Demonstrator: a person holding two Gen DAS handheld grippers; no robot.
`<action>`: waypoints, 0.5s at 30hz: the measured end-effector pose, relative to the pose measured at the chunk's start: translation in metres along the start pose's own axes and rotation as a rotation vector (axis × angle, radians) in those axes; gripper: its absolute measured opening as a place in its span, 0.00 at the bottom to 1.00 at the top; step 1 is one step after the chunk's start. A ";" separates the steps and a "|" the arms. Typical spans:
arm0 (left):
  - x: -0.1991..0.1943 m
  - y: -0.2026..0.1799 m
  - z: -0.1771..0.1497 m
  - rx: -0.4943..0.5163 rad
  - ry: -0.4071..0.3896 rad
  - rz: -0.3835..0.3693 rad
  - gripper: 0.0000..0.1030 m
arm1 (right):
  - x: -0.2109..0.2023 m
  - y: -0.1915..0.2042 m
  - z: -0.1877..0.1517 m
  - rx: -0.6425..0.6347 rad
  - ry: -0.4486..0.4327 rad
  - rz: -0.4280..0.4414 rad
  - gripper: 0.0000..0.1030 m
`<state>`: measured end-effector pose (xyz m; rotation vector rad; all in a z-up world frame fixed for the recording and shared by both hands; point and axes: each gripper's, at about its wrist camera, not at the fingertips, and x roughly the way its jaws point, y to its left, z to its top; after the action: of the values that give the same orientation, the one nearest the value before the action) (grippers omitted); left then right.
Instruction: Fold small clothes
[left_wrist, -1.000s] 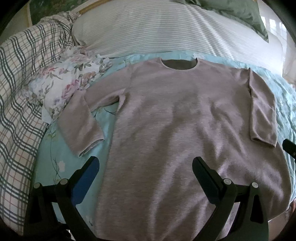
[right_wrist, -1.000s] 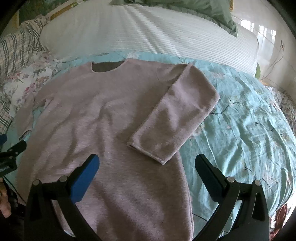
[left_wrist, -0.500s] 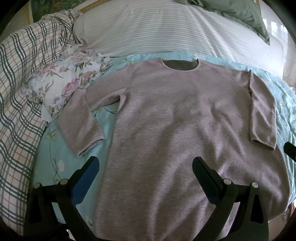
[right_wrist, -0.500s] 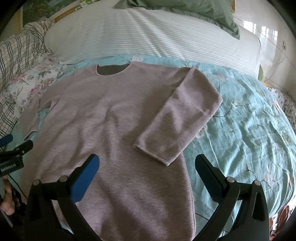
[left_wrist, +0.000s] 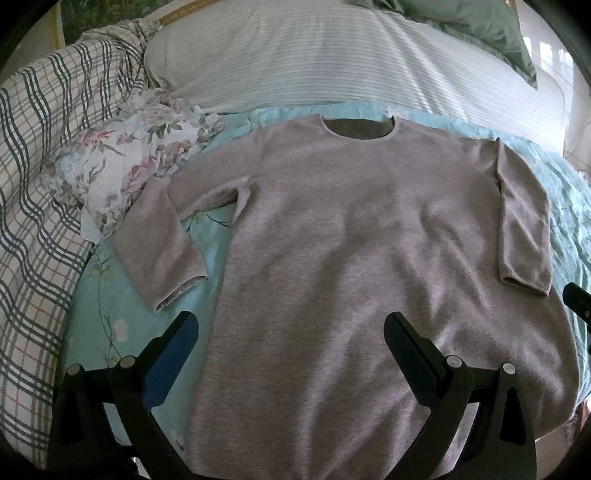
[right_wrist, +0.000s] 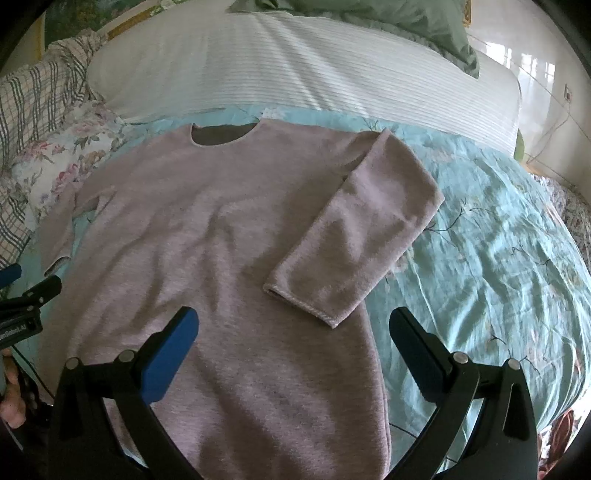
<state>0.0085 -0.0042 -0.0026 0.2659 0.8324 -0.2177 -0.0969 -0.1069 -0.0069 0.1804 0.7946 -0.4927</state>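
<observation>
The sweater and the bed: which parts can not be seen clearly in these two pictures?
- Bottom hem of the sweater: hidden in both views behind the left gripper and right gripper frames, and cut off by the lower edge.
- Left sleeve: partly cut off near the right wrist view's left edge.
- Right sleeve lies folded onto the body, hiding the fabric beneath.
- Bed's far edges: lost in the fisheye border.

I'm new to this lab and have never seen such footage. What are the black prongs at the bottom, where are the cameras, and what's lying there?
The prongs are two-finger grippers, one held in each of a person's hands. Each picture comes from a fisheye camera on a gripper, looking along its fingers. The left gripper and right gripper are both open and hold nothing. Ahead, a pinkish-grey sweater lies flat on a turquoise floral bedspread. One sleeve is folded onto the body; the other sleeve lies beside it.
</observation>
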 end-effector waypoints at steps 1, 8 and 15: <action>0.000 0.000 0.000 0.001 0.000 -0.001 0.98 | 0.000 0.000 0.000 0.001 0.000 0.002 1.00; 0.003 0.003 0.001 -0.017 0.006 -0.003 0.98 | 0.001 -0.001 -0.001 0.001 0.001 0.000 1.00; 0.003 0.007 0.003 -0.052 0.009 -0.026 0.98 | 0.002 -0.002 -0.001 0.004 0.001 -0.003 1.00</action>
<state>0.0148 0.0009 -0.0024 0.2071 0.8494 -0.2189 -0.0976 -0.1086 -0.0088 0.1835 0.7951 -0.4967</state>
